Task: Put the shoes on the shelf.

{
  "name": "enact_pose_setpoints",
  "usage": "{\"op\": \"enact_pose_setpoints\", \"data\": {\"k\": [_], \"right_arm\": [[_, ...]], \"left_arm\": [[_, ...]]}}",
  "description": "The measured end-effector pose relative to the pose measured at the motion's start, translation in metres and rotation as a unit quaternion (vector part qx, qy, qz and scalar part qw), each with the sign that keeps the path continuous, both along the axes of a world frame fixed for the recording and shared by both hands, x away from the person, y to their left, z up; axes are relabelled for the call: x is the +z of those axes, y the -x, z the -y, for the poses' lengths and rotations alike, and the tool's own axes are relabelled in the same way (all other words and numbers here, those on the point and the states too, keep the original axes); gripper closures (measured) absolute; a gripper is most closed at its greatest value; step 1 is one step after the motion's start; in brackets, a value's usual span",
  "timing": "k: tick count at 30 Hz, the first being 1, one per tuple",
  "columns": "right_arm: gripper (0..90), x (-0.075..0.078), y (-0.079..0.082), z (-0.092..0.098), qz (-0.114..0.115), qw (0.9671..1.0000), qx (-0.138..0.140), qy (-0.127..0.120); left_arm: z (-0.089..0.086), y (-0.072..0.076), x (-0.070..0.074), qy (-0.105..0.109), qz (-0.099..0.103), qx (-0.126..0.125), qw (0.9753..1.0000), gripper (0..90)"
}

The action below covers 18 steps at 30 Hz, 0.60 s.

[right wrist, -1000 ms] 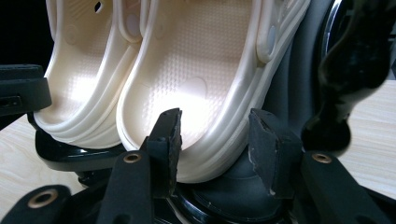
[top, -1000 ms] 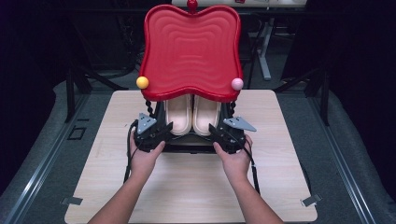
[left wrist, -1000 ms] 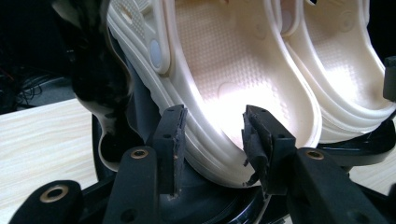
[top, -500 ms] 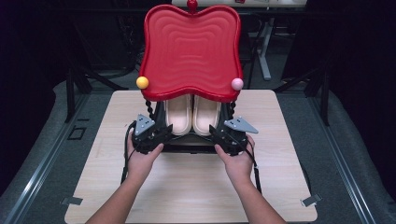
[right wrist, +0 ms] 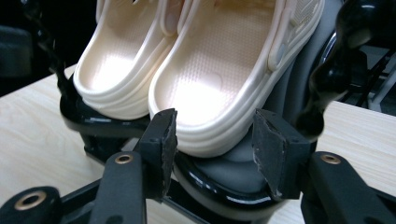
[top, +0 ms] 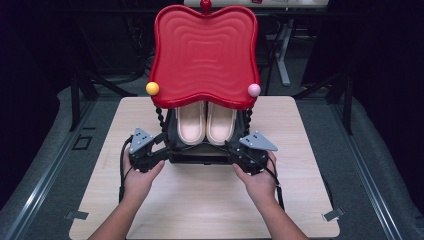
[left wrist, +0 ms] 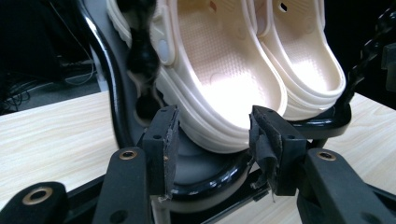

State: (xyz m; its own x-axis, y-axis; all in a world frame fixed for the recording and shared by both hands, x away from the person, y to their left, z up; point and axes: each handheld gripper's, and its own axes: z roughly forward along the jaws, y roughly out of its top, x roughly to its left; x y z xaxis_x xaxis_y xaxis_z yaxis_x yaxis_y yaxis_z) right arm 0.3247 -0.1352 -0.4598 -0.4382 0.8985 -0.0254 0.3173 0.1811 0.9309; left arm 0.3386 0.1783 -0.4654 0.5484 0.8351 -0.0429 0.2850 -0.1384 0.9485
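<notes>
In the left gripper view the jaws of the left gripper [left wrist: 212, 149] stand apart, one on each side of the glossy black rim of a stand's lower shelf [left wrist: 219, 179]; the pads look close to the rim, yet whether they touch it cannot be told. Just above that rim sits the heel of the nearer cream clog [left wrist: 219, 88], its mate [left wrist: 299, 60] touching it alongside.

In the right gripper view the right gripper [right wrist: 212, 149] is likewise spread wide (its torn pads level with the clog's sole), framing the heel of a cream clog [right wrist: 219, 79] and the black rim [right wrist: 224, 186] under it. The second clog [right wrist: 116, 70] lies beside it, farther off.

From the high view, both grippers sit at the front corners of the shelf, the left gripper [top: 150, 150] at its left corner and the right gripper [top: 247, 152] at its right, each held by a hand: the left hand [top: 137, 177] and the right hand [top: 260, 182]. The pair of clogs [top: 205, 122] lies heels toward the person on the shelf, under a red wavy-edged tray top [top: 205, 55]. Twisted black posts [top: 160, 117] carry that top. A yellow ball [top: 152, 88] and a pink ball [top: 254, 90] sit at its front corners. The stand rests on a pale wooden bench [top: 200, 200].
</notes>
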Motion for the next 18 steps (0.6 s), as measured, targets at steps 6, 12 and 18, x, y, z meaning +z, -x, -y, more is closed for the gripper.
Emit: {"op": "enact_pose_setpoints", "data": {"k": [6, 12, 18], "right_arm": [[49.3, 0.001, 0.010, 0.014, 0.003, 0.9999, 0.001, 0.016], [49.4, 0.004, 0.027, 0.028, 0.017, 0.9990, 0.006, 0.040], [50.1, 0.000, 0.042, 0.045, 0.012, 0.9989, 0.003, 0.045]], "left_arm": [[-0.013, 0.014, 0.004, -0.004, 0.007, 0.002, 1.0000, 52.9], [-0.021, 0.025, 0.003, -0.007, 0.011, 0.001, 0.9999, 51.4], [-0.033, 0.041, -0.006, -0.011, 0.005, 0.003, 0.9999, 49.7]]}}
